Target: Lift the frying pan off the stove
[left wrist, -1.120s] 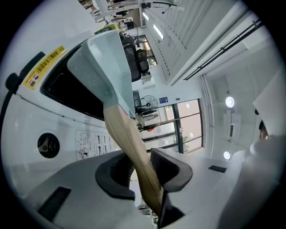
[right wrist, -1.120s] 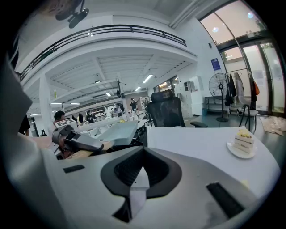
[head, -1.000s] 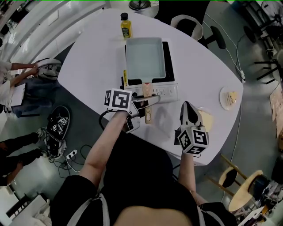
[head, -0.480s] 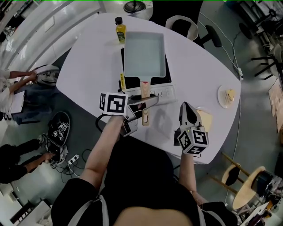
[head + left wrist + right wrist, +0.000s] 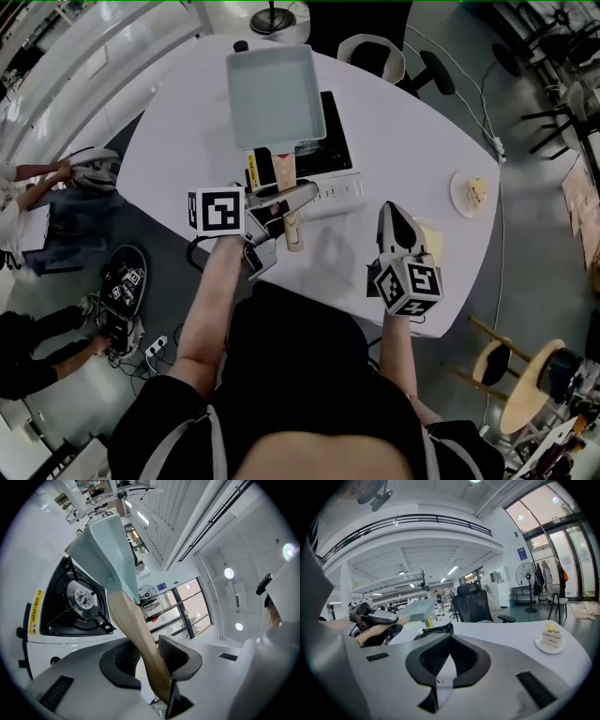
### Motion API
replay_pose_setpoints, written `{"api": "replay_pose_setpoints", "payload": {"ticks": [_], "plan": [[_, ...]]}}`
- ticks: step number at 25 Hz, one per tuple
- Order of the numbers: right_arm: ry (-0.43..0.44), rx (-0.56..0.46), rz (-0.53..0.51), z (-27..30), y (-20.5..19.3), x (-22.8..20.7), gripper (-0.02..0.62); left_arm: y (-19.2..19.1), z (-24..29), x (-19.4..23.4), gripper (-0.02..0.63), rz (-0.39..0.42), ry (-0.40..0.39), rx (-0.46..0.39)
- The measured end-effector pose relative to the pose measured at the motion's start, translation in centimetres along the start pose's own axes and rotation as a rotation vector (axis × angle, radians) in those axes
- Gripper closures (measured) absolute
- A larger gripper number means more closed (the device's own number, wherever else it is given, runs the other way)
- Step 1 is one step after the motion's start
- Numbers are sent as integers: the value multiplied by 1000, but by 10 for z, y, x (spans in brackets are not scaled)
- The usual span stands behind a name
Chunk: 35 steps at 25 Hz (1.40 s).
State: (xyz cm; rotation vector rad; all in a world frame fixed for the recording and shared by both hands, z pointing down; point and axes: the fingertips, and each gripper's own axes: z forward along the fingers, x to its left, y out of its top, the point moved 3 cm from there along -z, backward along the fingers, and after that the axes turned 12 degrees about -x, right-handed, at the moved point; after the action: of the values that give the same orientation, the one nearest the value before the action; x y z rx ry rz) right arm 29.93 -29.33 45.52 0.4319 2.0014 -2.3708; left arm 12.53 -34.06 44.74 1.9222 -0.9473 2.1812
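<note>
A rectangular pale-green frying pan [image 5: 274,96] hangs tilted in the air, up and left of the black stove [image 5: 330,142]. My left gripper [image 5: 294,202] is shut on its wooden handle [image 5: 287,184]. In the left gripper view the handle [image 5: 140,639] runs between the two pads of my left gripper [image 5: 147,660], the pan [image 5: 105,550] rises above, and the stove burner [image 5: 79,599] lies bare below it. My right gripper [image 5: 395,223] hovers over the table's near right part, shut with nothing in it. In its own view my right gripper [image 5: 449,662] has its jaws touching.
A plate with a cake slice [image 5: 469,192] sits at the white table's right edge, also in the right gripper view [image 5: 551,637]. A yellow item [image 5: 434,246] lies by my right gripper. A bottle's cap [image 5: 241,45] peeks out behind the pan. Chairs [image 5: 370,52] stand beyond the table.
The pan has risen off the stove and swung left and away, still in my left gripper. The burner is now uncovered and the bottle is mostly hidden. The right gripper stayed put.
</note>
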Motion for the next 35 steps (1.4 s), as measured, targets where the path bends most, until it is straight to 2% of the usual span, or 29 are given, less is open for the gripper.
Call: {"api": "replay_pose_setpoints", "payload": {"ticks": [7, 10, 14, 18, 23, 35], "plan": [[17, -29, -15, 2, 14, 3, 589, 9, -35, 2, 486, 7, 88, -71], [28, -33, -15, 3, 15, 7, 589, 11, -49, 0, 485, -33, 90, -115], [49, -36, -17, 6, 17, 14, 589, 18, -68, 3, 483, -13, 111, -159], [66, -37, -19, 11, 20, 20, 589, 24, -82, 3, 483, -29, 124, -206], [79, -38, -22, 13, 20, 25, 589, 25, -103, 5, 483, 0, 159, -237], [135, -33, -35, 20, 17, 52, 589, 16, -156, 10, 483, -40, 201, -320]]}}
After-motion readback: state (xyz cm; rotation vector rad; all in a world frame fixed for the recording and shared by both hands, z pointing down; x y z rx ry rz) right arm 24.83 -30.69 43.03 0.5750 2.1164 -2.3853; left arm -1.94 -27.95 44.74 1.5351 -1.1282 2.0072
